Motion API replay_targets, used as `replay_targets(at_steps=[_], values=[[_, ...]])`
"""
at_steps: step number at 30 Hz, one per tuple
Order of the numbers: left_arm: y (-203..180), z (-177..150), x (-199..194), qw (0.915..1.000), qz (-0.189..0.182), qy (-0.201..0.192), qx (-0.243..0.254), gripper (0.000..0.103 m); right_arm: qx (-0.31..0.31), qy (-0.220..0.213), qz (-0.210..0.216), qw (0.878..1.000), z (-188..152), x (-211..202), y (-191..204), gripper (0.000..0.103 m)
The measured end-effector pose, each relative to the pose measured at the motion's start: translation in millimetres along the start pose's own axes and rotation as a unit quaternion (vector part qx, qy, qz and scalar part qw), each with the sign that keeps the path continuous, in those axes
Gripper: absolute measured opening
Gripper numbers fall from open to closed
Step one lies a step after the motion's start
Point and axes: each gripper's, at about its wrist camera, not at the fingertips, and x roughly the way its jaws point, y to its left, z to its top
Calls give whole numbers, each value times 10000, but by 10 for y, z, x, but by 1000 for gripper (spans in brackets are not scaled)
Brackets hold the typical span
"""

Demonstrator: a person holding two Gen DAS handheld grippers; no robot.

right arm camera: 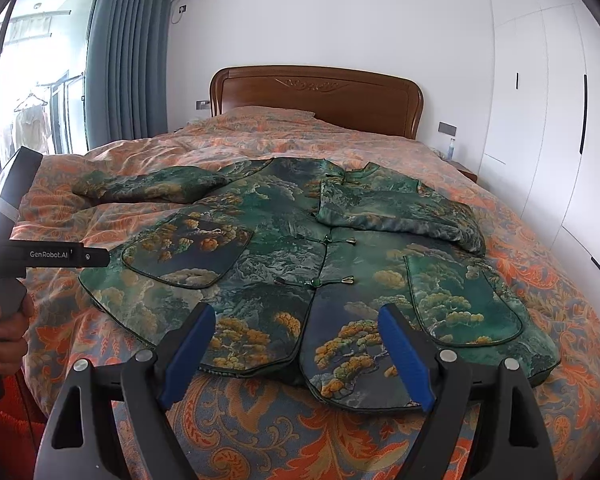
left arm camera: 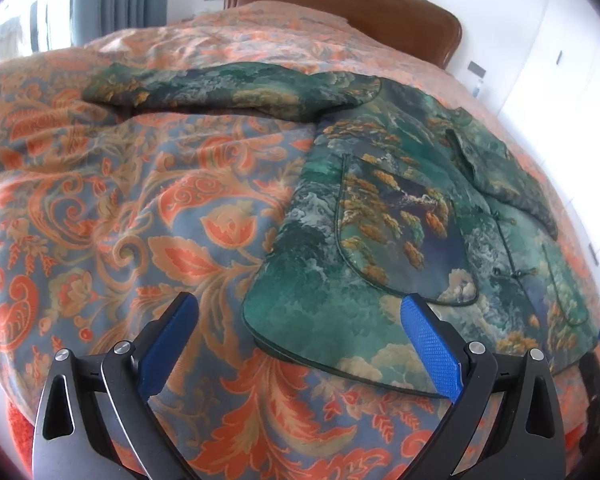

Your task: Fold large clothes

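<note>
Jacket [left arm camera: 400, 216]: green brocade, lying front-up on the bed [left arm camera: 120, 200], ahead of both claws; hem nearest, collar farthest.

Left wrist view
- Left claw [left arm camera: 300, 320]: jaws spread wide, holding nothing; hovering just short of the hem corner, which lies ahead between the fingers.
- Extended sleeve [left arm camera: 220, 88]: stretched flat far ahead and to the claw's left, well apart from it.
- Folded sleeve [left arm camera: 504, 184]: already laid across the chest, ahead and to the right.
- Risk: the fabric looks slick and stiff; a pinch on the top layer alone would likely lift one front panel and leave the back behind.
- Risk: the bedcover is soft and rumpled beneath the hem; a low approach could catch the cover together with the jacket.
- Room: open cover to the claw's left; nothing stands in the way.

Right wrist view
- Right claw [right arm camera: 296, 320]: jaws wide apart, empty; poised over the centre hem, where the two front panels meet.
- Left device [right arm camera: 40, 256]: held off to this claw's left, near the bed's side edge.
- Risk: the knot buttons [right arm camera: 324, 240] ahead could snag or pull the front askew if the halves are dragged unevenly.
- Risk: a hurried fold could dislodge the sleeve resting on the chest.
- Edges: the hem lies close to the near bed edge just below the claw, so a backward pull may slide it off.
- Room: headboard [right arm camera: 316, 92] far ahead; wardrobe [right arm camera: 540, 100] far right.
</note>
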Motion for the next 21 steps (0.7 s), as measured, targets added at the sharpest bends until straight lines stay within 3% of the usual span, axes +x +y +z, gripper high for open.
replay_targets(at_steps=[4, 8, 11, 14, 17, 21], values=[[264, 206, 45, 9971, -451, 20, -620, 101, -19, -32, 5, 10000, 7, -16, 6, 86], [631, 647, 244, 9889, -730, -92, -1292, 101, -19, 1, 18, 10000, -23, -3, 8, 86], [904, 1074, 466, 9847, -603, -234, -1620, 101, 11, 66, 56, 10000, -46, 29, -7, 86], [1283, 1519, 774, 9767, -195, -330, -2111, 101, -6, 112, 62, 9999, -56, 61, -13, 86], [1622, 1786, 1084, 9645, 127, -245, -2625, 101, -40, 160, 41, 9999, -63, 80, -1, 86], [1909, 1940, 1408, 9494, 197, -82, -3133, 101, -141, 293, 20, 9995, -69, 143, 50, 86]])
